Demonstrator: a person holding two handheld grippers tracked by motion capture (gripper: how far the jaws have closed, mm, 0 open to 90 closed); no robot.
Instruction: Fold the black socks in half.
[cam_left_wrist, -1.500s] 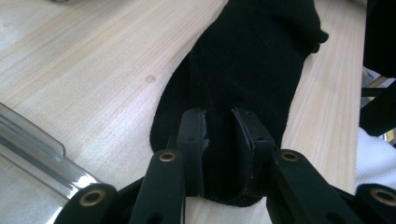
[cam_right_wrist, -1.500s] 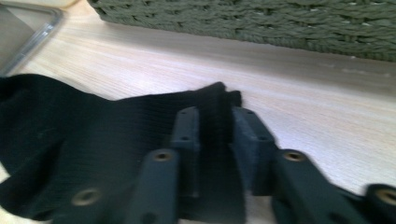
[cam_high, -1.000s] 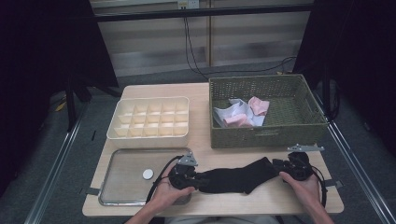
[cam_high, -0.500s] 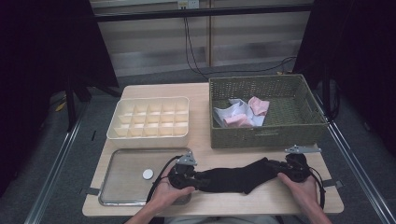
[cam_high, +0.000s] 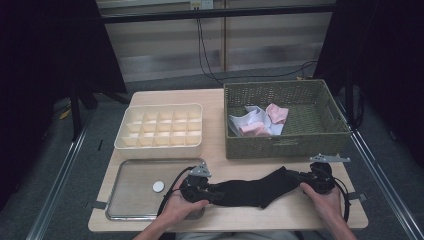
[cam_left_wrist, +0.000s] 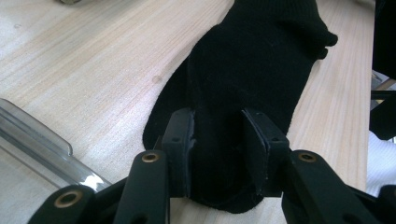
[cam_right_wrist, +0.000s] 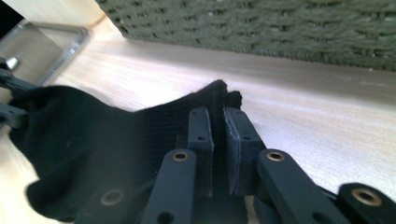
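Centrally, a black sock (cam_high: 252, 190) lies stretched on the table (cam_high: 215, 97) before the wicker basket (cam_high: 285, 142) — left gripper (cam_left_wrist: 218, 140) clamped on one end, right gripper (cam_right_wrist: 218, 149), jaws just closing, pinching the other.

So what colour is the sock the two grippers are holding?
Black. The sock is plain black all over, clearest in the left gripper view.
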